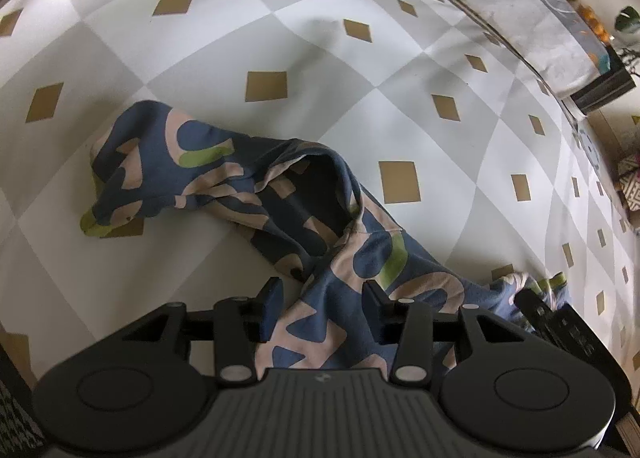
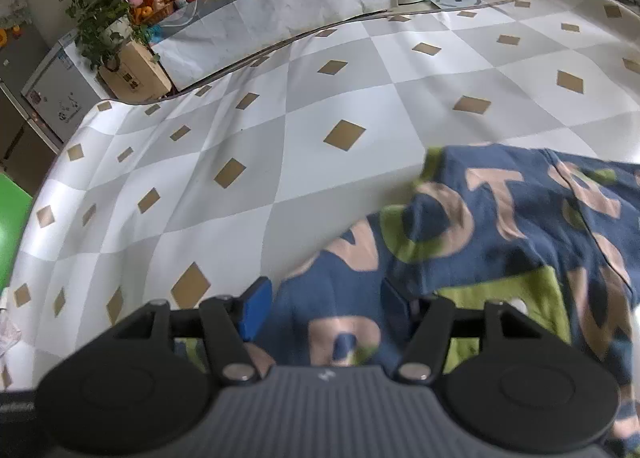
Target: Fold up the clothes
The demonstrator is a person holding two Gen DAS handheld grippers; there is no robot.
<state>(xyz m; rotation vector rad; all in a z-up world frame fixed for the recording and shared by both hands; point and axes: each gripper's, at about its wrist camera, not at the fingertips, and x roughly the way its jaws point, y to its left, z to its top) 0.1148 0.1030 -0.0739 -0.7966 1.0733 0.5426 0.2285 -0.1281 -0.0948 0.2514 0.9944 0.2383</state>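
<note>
Garment point(image 1: 320, 226) crumpled nr table point(image 1: 280, 38) edge, L hand-held gripper point(image 1: 322, 310) & R hand-held gripper point(image 2: 324, 310) released.

Legible marks: large pink block letters printed on the blue garment point(image 2: 500, 226), right wrist view; "O", "T", "D" read clearly, no whole word. Cardboard box point(image 2: 134, 76) label too small to read.

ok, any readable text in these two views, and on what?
"O", "T": big peach letters printed on the garment, right wrist view.
"P": same garment, nearer the camera; less sure, blurred.
Box label: too small to read.
White cabinet stickers: too blurred to read.
Left wrist view: only loose shapes on the garment, nothing legible.
</note>
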